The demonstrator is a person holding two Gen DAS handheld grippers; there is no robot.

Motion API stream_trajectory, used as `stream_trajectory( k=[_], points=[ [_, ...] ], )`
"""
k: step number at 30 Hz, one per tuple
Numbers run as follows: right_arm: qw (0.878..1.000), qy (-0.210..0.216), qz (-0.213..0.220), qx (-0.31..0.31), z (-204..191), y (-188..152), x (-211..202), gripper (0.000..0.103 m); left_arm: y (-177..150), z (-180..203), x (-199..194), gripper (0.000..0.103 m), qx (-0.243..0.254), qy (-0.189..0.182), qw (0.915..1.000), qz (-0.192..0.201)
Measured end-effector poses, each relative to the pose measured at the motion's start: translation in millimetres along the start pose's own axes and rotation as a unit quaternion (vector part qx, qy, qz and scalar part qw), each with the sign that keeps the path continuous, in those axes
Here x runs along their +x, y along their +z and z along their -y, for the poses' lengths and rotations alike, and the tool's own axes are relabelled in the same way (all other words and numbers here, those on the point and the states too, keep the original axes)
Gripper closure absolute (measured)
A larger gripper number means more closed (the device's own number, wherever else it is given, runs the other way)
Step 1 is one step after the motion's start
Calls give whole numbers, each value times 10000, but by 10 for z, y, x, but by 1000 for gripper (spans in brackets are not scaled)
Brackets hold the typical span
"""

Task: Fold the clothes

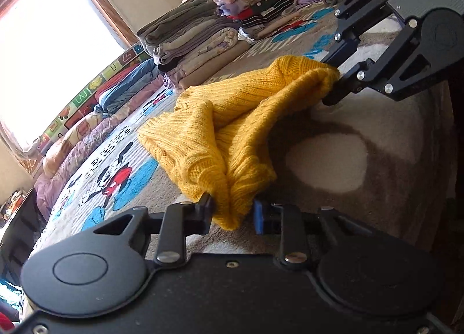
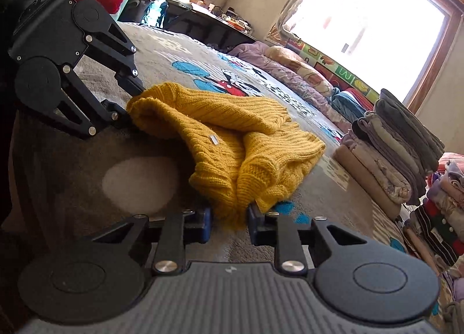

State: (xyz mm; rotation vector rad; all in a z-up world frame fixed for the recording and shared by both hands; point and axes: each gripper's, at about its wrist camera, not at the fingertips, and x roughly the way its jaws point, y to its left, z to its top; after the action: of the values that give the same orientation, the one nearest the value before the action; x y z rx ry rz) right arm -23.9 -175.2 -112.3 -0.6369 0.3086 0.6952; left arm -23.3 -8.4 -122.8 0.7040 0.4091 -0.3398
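Left tongs and right tongs each clench a bunched edge of the yellow sweater; the thick, loose knit could slip free or fold unevenly when lifted.

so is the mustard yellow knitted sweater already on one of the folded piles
No, the mustard yellow knitted sweater lies bunched on the bed, apart from the folded piles.

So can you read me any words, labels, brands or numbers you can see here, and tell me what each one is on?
Nothing reads clearly.
Alphabet play mat under the window: single large letters, too distorted to be sure of.
White tag on the yellow sweater: blank or too small to read.
Label on the striped folded garment: print too small.
Blanket: cartoon mouse figures and dark lettering, blurred.
Small light mark on the right gripper housing: a logo, no words.
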Motion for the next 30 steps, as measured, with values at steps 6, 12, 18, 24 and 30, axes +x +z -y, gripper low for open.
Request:
stream_trajectory(
  k=[6, 12, 18, 24, 30],
  points=[
    [9998, 17, 173, 94, 12, 108, -374, 78, 97, -7, -456, 78, 62, -127, 9995, 268],
    [9958, -32, 849, 329, 63, 236, -888, 78, 215, -237, -923, 78, -700, -277, 9948, 690],
    [9824, 9, 1460, 1167, 429, 395, -926, 78, 558, -667, -900, 77, -1642, -305, 9817, 913],
    [9555, 178, 1840, 2297, 1076, 507, -620, 78, 916, -1271, -515, 77, -2564, -581, 9598, 984],
    [9115, 480, 1928, 3601, 1679, 439, 11, 77, 965, -1736, 160, 77, -3601, -1012, 9219, 1008]
  ],
)
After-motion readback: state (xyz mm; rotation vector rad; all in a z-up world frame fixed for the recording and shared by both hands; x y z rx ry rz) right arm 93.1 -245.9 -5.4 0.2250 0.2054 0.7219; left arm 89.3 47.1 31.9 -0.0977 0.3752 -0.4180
